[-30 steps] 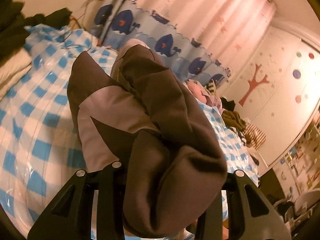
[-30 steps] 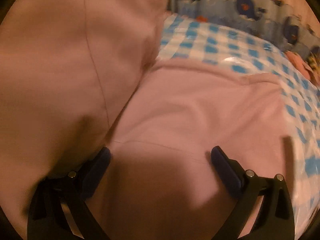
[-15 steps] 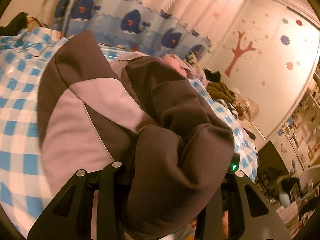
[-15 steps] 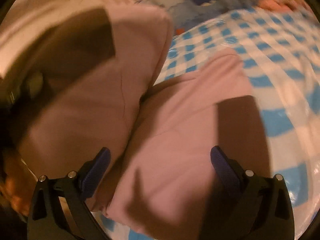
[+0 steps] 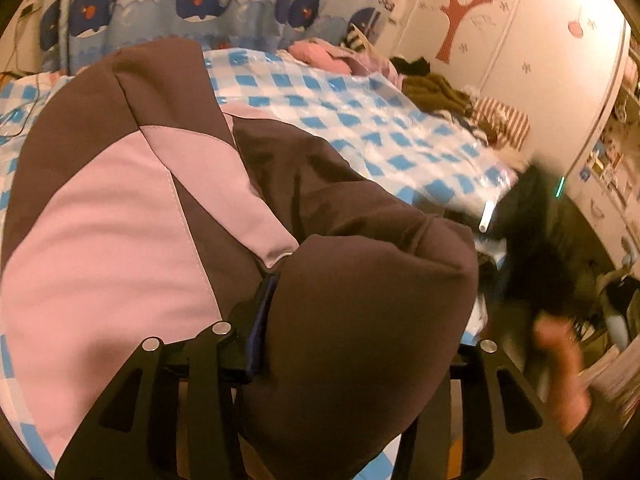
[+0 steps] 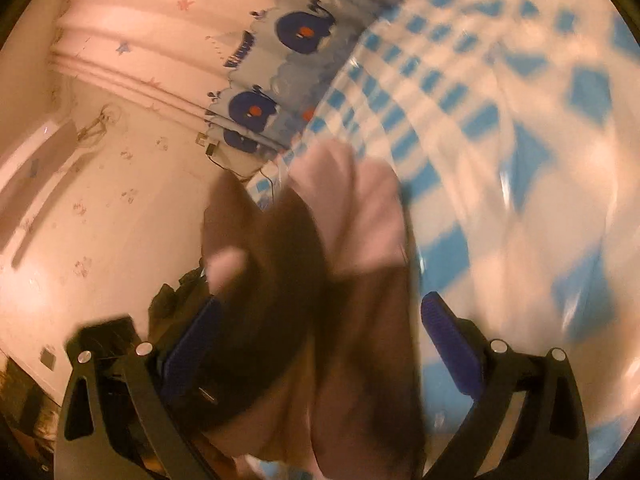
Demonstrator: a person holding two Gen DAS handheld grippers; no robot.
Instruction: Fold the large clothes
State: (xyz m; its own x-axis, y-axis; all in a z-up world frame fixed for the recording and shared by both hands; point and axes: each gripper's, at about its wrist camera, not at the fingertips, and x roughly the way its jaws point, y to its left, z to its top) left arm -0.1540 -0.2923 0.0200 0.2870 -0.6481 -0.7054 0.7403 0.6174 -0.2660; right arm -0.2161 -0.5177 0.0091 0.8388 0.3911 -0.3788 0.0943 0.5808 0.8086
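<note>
A large brown and pink garment lies spread on the blue-checked bed cover. A thick brown fold of it bulges up between the jaws of my left gripper. Those jaws are opening; the left blue pad still lies against the cloth and the right finger is hidden under it. In the right wrist view my right gripper is open wide. A blurred brown and pink part of the garment hangs between its fingers, and the pads do not press on it.
A whale-print curtain runs behind the bed. Piles of other clothes sit at the far right corner of the bed. A person's blurred hand and a dark device show at the right of the left wrist view. A wall is to the left.
The left gripper swung right and down with the garment, which now lies flatter on the bed, and its left pad has come into sight. The right gripper rolled and drew back from the pink cloth.
</note>
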